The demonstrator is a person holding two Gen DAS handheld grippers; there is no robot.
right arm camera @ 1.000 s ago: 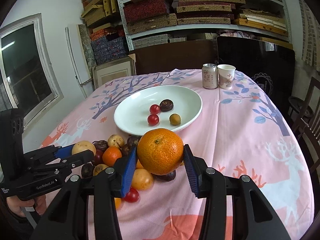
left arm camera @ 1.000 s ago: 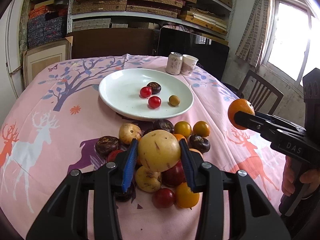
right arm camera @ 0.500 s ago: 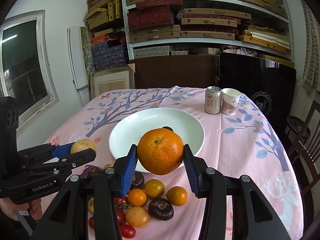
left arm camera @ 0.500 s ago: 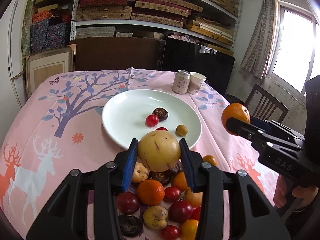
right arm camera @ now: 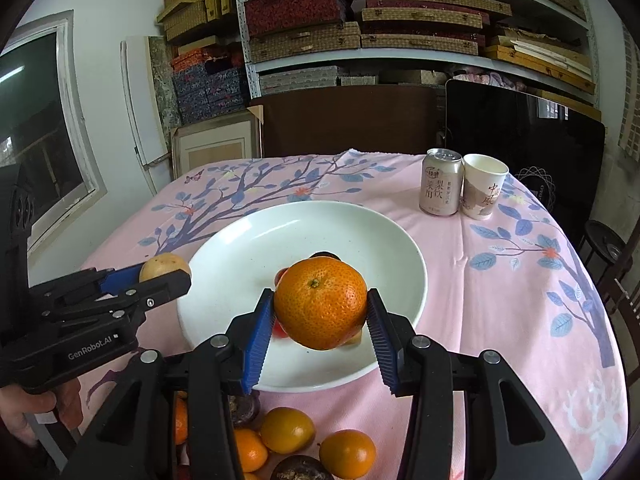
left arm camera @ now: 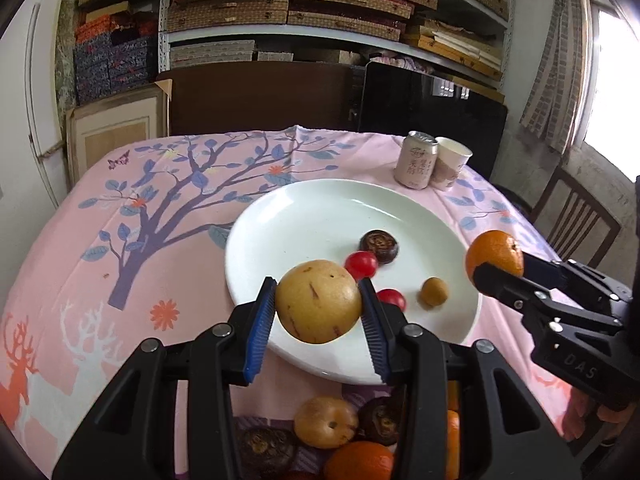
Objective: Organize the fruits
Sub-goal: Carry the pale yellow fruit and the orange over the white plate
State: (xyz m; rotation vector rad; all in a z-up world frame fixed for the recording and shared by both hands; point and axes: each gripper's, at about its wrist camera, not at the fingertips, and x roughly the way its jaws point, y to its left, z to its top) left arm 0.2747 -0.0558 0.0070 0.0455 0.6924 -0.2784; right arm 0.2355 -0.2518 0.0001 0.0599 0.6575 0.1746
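My left gripper (left arm camera: 318, 314) is shut on a yellow-brown round fruit (left arm camera: 318, 300) and holds it above the near left rim of the white plate (left arm camera: 296, 216). My right gripper (right arm camera: 320, 320) is shut on an orange (right arm camera: 320, 304) and holds it above the near part of the plate (right arm camera: 248, 240). The plate holds two red cherry tomatoes (left arm camera: 361, 265), a dark brown fruit (left arm camera: 379, 245) and a small tan fruit (left arm camera: 434, 291). A pile of loose fruits (left arm camera: 326, 422) lies on the cloth in front of the plate; it also shows in the right wrist view (right arm camera: 286, 430).
A drink can (left arm camera: 416, 160) and a paper cup (left arm camera: 452, 164) stand together behind the plate at the table's back right. The pink patterned tablecloth (left arm camera: 120, 240) covers the round table. A wooden chair (left arm camera: 576, 220) stands to the right. Shelves of boxes fill the back wall.
Both grippers have moved forward from over the fruit pile to over the plate, each still carrying its fruit. The pile now lies below and behind the fingertips.
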